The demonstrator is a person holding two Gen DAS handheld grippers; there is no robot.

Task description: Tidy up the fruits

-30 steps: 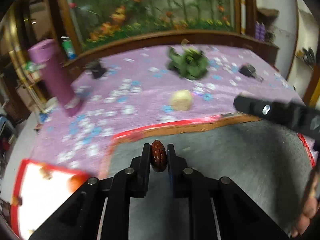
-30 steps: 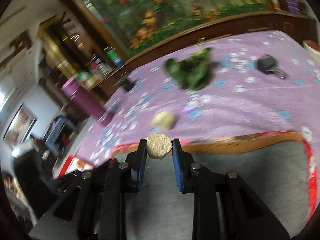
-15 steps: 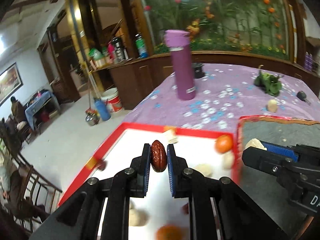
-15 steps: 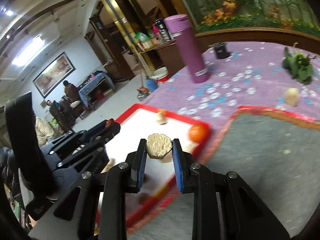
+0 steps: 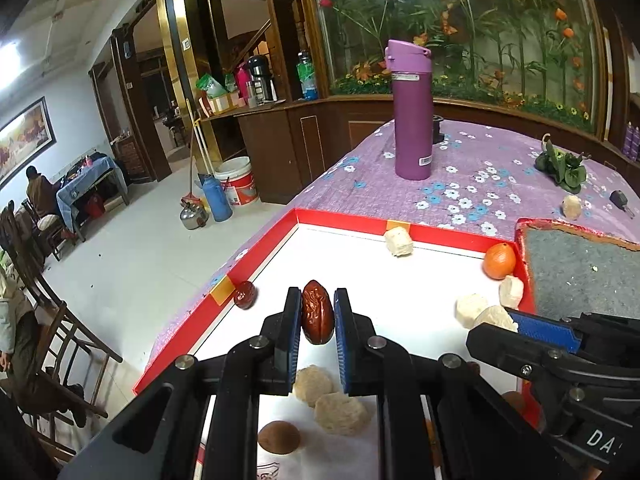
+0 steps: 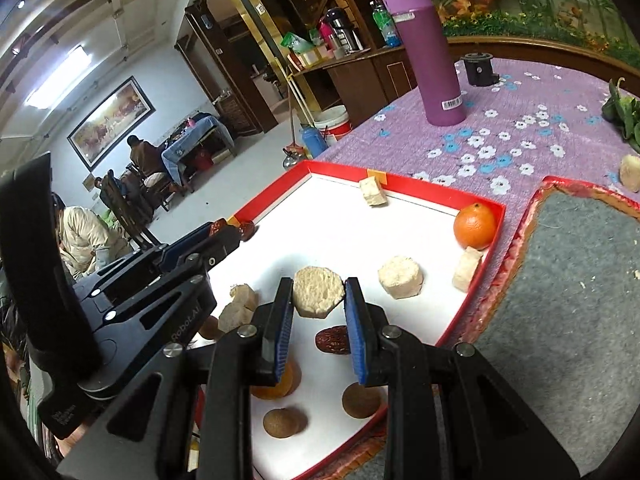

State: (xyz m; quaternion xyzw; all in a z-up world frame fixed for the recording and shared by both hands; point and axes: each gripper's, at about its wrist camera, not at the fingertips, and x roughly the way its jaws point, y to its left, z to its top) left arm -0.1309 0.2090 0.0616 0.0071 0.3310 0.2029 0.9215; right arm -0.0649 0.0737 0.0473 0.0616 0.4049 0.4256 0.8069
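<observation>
Because the wrinkled, glossy red date (image 5: 317,312) looks slippery, I keep my left gripper (image 5: 317,322) clamped mid-body, while my right gripper (image 6: 318,304) pinches the crumbly pale hexagonal chunk (image 6: 318,291) gently.

"RobotAI" is printed in white on the black body of the left gripper (image 6: 224,236) — seen from the right wrist; on the right gripper (image 5: 516,322), only "DA" is legible.

Counts by kind
Three red dates (image 6: 332,341), two oranges (image 6: 475,226) and one purple flask (image 6: 434,60) are seen.
</observation>
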